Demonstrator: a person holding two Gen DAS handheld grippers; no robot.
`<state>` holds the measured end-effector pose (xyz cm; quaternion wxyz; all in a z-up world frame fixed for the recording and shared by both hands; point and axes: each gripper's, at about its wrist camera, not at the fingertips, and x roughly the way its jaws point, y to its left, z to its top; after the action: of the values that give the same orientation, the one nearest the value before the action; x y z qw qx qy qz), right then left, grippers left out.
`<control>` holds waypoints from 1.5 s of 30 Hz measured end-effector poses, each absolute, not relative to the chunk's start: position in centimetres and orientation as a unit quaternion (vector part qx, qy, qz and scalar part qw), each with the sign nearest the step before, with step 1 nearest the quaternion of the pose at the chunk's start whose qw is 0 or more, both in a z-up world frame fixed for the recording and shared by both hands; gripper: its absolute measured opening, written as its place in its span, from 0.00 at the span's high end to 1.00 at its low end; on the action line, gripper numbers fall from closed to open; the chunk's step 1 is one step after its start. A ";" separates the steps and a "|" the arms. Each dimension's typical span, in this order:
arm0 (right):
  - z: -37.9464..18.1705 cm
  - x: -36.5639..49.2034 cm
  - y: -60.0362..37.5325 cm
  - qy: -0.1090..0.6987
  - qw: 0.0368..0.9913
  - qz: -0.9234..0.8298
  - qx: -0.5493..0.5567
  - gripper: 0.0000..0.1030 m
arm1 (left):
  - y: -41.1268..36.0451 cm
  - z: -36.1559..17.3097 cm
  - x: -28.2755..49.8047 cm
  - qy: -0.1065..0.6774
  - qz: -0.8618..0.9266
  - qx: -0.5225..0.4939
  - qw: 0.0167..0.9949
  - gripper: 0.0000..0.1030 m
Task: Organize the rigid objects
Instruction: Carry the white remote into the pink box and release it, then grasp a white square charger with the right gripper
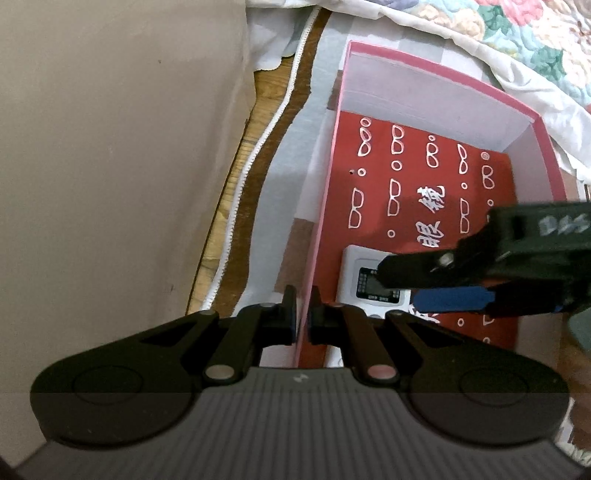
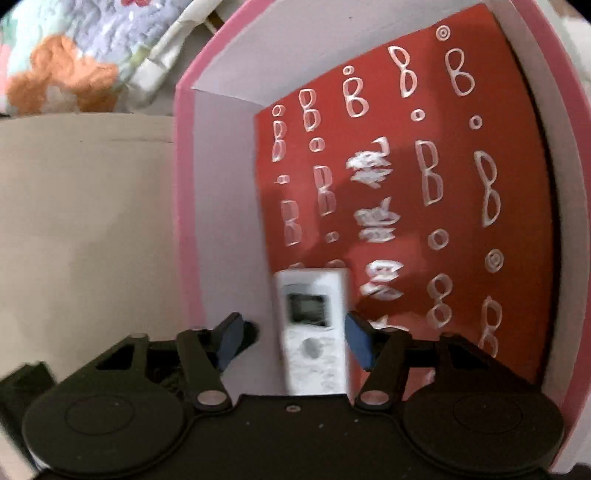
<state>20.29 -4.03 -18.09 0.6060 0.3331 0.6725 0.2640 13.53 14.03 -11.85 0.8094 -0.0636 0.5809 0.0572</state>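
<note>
A pink box (image 1: 436, 70) with white walls and a red floor printed with white glasses shapes lies open. A white remote control (image 2: 314, 325) with a small screen lies on the box floor by the left wall; it also shows in the left wrist view (image 1: 369, 280). My right gripper (image 2: 295, 338) is open over the remote, its blue-padded fingers either side of it and apart from it. It shows in the left wrist view (image 1: 424, 282), reaching in from the right. My left gripper (image 1: 303, 317) is shut on the box's near left wall (image 1: 314, 258).
A beige wall or panel (image 1: 110, 166) stands to the left of the box. A floral quilt (image 1: 517, 33) lies behind the box, and a white-edged cloth (image 1: 280, 206) over a wooden surface lies under it.
</note>
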 end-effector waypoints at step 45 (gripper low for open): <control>-16.4 7.7 -11.2 0.406 0.596 0.561 -0.407 0.34 | 11.4 -9.6 13.7 0.575 0.083 0.011 0.814 0.95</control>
<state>7.66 -11.16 -16.39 0.5957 -0.4066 0.4062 0.5610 13.70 11.41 -9.61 0.8136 0.0108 0.5754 0.0828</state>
